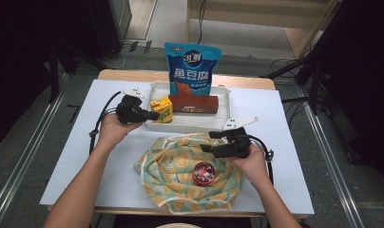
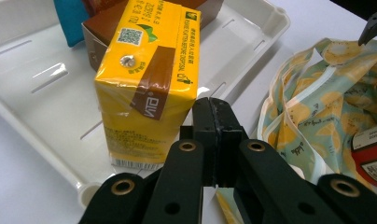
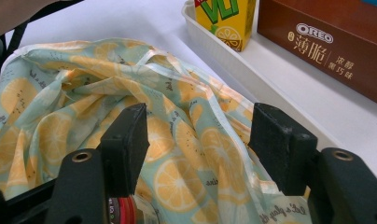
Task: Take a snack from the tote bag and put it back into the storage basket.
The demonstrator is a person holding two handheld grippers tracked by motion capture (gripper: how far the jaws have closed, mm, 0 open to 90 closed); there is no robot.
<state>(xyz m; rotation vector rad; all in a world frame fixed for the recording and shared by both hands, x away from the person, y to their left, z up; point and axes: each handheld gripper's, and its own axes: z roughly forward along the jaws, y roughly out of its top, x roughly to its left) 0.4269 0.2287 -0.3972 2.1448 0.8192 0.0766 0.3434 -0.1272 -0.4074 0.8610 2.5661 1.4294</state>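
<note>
Nearest the person, a lemon-print fabric bag in pale green and orange (image 1: 187, 171) is spread loosely on the white tabletop (image 1: 71, 161), its mouth slack and upward. A small round red-lidded tin (image 1: 204, 172) lies on or just inside it; which cannot be told. The spread looks meant to keep the opening ready for loading.

The right gripper (image 1: 213, 142) is held low over the bag's far edge, pointing toward the person's left. In the right gripper view its jaws stand apart with bunched fabric (image 3: 186, 126) between them; the pads are not seen pressing on it, so it is read as released, probably poised to lift the rim. The right hand (image 1: 249, 159) is rested on the bag's right edge, forearm angled in from below.

Further off, a white plastic tray (image 1: 223, 95) holds the goods side by side for picking. The yellow rectangular drink carton (image 2: 147, 74) stands upright at the tray's near left corner. The left gripper (image 2: 215, 116) is clenched shut on nothing, its tip just beside the carton's lower right edge; contact cannot be confirmed. The left hand (image 1: 111, 128) is reached forward to the tray's left end.

Behind the carton lies a long brown biscuit box (image 1: 194, 103), and a blue snack pouch (image 1: 192, 69) stands at the tray's far side.
</note>
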